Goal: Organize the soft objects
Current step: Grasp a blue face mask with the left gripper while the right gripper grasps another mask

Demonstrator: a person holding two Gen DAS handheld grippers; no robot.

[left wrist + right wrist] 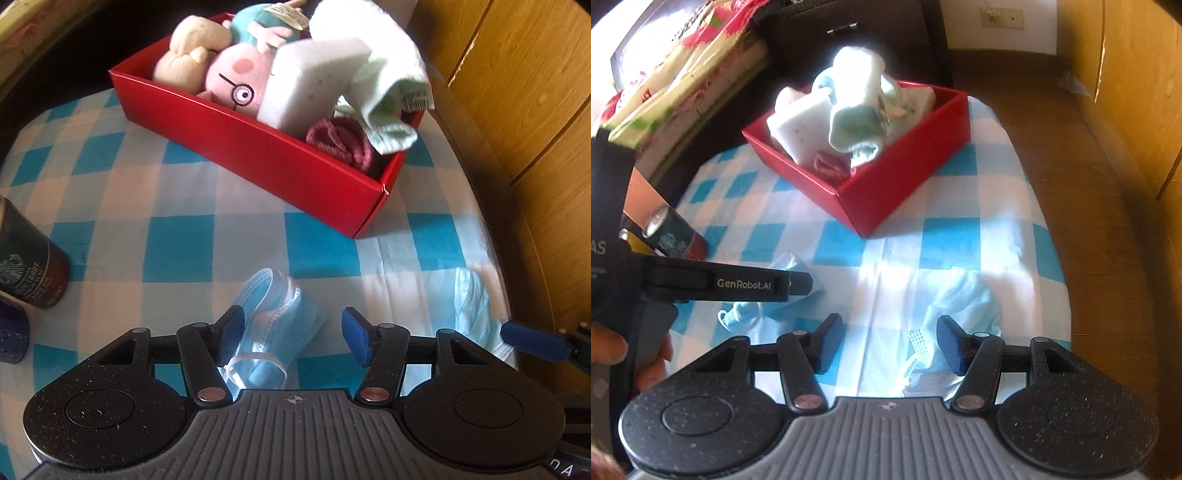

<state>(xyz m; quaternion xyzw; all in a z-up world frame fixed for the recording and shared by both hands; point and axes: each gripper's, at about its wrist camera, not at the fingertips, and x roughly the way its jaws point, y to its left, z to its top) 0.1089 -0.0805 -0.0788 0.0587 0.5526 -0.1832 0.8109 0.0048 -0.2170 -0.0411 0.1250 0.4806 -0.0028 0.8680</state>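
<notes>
Hovering in left wrist view, left gripper (293,338) stands open over folded blue mask (273,325) on checked worktop (177,236), mask untouched; red box (258,162) beyond holds plush toy (229,79), sponge (306,81), towel (376,81). Right wrist view: right gripper (888,343) partly open, empty, above crumpled mask (964,306).

We read "GenRobot.AI" in pale letters on the black body of the left gripper (750,284), at the left of the right wrist view. On the dark can (31,266) at the near left of the checked cloth we make out "DOUBLESHOT" under a round logo. The towel's tag (417,98) carries print too small for us to read.
</notes>
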